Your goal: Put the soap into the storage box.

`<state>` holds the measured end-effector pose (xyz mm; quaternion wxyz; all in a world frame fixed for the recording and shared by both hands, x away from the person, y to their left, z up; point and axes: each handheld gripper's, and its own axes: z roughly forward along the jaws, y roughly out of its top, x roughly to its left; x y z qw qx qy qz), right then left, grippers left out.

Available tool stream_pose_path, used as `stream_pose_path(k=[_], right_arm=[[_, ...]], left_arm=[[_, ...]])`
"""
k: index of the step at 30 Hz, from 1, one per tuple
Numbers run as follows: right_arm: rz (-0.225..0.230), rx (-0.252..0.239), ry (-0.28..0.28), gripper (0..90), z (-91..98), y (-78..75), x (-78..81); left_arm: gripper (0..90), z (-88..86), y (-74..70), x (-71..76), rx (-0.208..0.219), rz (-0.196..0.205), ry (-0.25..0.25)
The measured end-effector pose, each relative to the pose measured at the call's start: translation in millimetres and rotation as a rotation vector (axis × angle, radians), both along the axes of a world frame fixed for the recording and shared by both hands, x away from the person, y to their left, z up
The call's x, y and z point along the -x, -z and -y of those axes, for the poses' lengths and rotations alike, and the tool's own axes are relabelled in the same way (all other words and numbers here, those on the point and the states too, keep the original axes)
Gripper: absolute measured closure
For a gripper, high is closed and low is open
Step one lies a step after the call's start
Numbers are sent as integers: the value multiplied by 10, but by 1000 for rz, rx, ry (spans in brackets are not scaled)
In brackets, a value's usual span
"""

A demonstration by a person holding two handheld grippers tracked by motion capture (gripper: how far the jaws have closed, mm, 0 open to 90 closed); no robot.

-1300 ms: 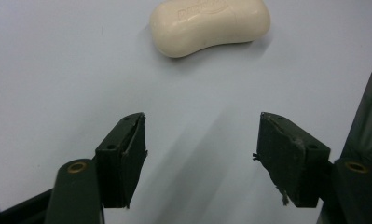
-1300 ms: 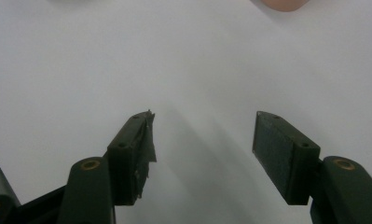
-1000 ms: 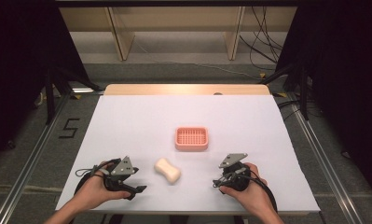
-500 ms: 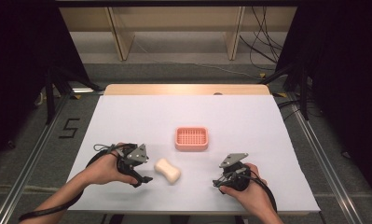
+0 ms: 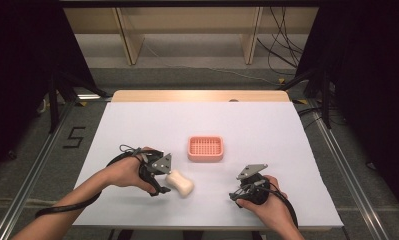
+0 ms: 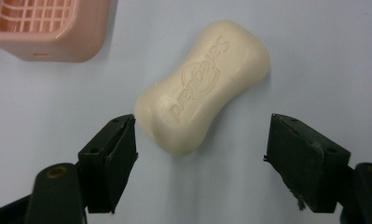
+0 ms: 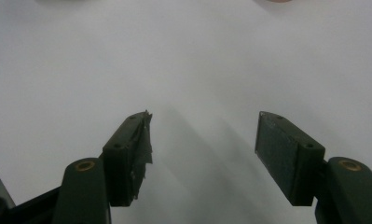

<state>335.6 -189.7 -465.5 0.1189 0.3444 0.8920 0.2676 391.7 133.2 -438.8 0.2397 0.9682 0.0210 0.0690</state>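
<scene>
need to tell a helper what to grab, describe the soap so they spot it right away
On the white table, look near the front edge, just ahead of the open left gripper and nearer than the pink dish. The soap is a cream, waisted bar lying flat, with a brand name pressed into its top; the dish is gridded.

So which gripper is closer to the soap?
The left. The left gripper is right at the soap, open jaws on either side of its near end. The right gripper rests apart from it on the table.
</scene>
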Motion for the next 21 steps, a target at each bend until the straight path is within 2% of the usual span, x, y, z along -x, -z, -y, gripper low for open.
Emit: stream_pose_path(k=[4,6,7,10,11,15,18,21], right_arm=[[-4,-14,5,365,-10,19,2],[-10,-11,3,365,-7,7,5],[-14,-13,6,366,-8,5,7],[-17,-16,-8,365,0,18,-10],[0,-17,2,365,-7,36,-11],[-14,-16,23,364,-21,30,-5],[-24,-15,11,364,-18,28,-10],[-10,-26,0,364,-9,36,-12]], left_arm=[[232,49,-4,-31,-12,5,32],[234,93,-21,-61,-40,17,66],[235,108,-17,-65,-32,10,66],[237,132,-18,-81,-49,8,82],[237,153,-7,-96,-63,8,90],[239,193,6,-119,-67,8,107],[240,226,17,-131,-74,4,128],[252,255,27,-149,-84,-3,141]])
